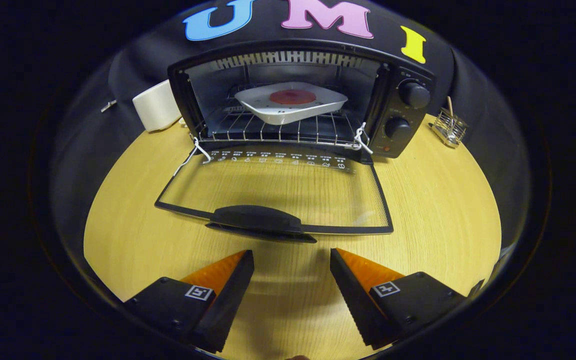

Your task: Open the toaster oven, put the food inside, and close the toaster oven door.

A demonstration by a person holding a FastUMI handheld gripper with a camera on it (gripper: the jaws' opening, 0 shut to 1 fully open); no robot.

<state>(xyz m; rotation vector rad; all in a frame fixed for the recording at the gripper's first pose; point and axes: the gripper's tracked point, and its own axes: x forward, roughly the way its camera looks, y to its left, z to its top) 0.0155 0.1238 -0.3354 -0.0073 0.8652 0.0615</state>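
Two fingers of your gripper [292, 257] stand apart, holding nothing, just short of the black toaster oven's [403, 115] lowered glass door [278, 192]; inside, a white square plate [290, 102] carries what looks like a red food disc [292, 97].

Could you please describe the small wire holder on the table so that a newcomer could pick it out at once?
Start at the black toaster oven, whose door lies open beyond the open, empty claw. On the wooden table beside its knob side stands the wire holder. Unlike the solid white container on the oven's other side, it is see-through metal mesh with a stick poking up.
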